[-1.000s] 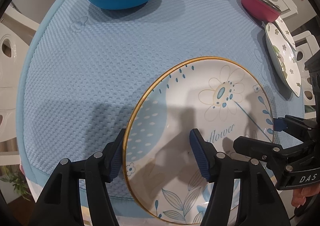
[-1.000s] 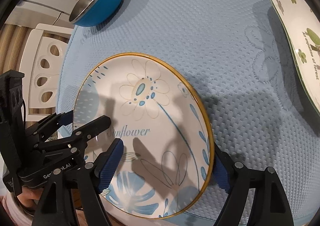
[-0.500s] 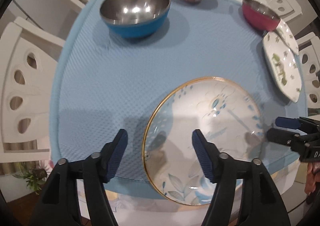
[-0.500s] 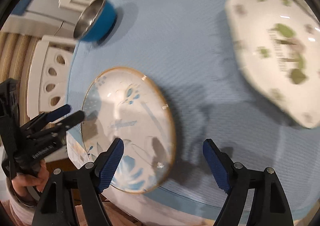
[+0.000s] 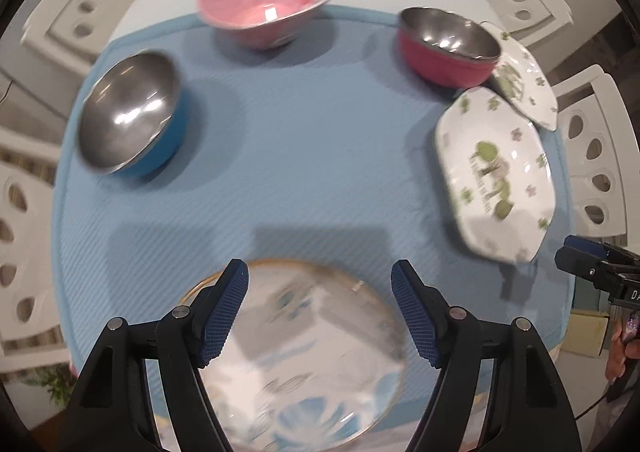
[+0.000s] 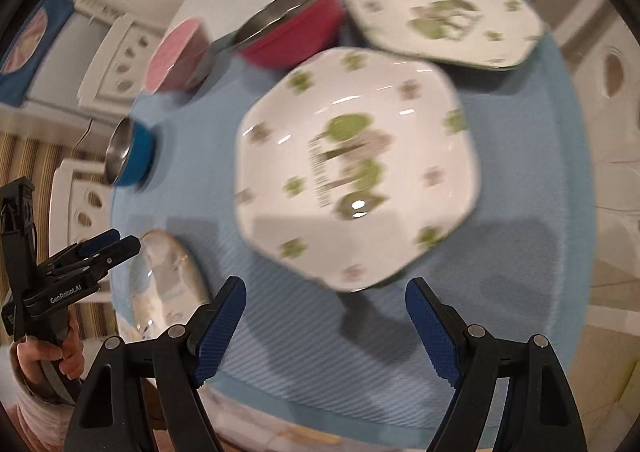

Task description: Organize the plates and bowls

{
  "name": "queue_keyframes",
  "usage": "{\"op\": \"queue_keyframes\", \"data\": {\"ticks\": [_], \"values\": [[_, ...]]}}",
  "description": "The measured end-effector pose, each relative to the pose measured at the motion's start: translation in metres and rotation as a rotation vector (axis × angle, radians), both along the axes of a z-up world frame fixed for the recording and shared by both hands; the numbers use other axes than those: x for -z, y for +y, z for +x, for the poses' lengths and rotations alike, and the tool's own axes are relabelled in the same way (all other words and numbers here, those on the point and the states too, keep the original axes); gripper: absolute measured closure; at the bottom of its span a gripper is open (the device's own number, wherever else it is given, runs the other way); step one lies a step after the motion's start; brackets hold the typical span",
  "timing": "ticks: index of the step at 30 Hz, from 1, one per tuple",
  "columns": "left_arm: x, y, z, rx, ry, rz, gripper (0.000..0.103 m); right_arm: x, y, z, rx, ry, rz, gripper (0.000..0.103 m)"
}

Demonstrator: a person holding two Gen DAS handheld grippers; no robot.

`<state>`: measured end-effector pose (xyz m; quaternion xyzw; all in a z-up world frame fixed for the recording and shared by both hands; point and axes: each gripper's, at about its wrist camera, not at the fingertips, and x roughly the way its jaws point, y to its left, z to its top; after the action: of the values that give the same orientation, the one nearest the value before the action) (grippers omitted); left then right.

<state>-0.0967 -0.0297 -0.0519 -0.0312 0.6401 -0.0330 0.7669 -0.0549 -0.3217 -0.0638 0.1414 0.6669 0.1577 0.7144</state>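
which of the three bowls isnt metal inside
The pink bowl at the mat's far edge; the blue bowl and red bowl have shiny steel interiors.

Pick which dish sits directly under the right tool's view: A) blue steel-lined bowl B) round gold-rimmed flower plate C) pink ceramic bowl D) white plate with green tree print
D: the right wrist view shows the white plate with green tree print filling the frame just ahead of the open right tool, while the round gold-rimmed plate lies off to the left near the left tool.
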Motion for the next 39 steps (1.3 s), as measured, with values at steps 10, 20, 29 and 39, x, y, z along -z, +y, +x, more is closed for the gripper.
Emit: {"op": "queue_keyframes", "data": {"ticks": [10,20,29,39], "values": [[0.021,-0.064,0.041,0.037,0.015,-0.069,0.030,0.031,-0.047,0.044,0.088,0.031,0.026,0.022],[0.044,-0.087,0.063,0.024,0.048,-0.065,0.030,0.055,-0.046,0.078,0.064,0.053,0.023,0.022],[0.065,-0.094,0.069,0.028,0.084,-0.063,0.031,0.072,-0.049,0.086,0.080,0.070,0.051,0.022],[0.080,-0.098,0.076,0.047,0.095,-0.046,0.033,0.071,-0.051,0.093,0.084,0.049,0.047,0.018]]}}
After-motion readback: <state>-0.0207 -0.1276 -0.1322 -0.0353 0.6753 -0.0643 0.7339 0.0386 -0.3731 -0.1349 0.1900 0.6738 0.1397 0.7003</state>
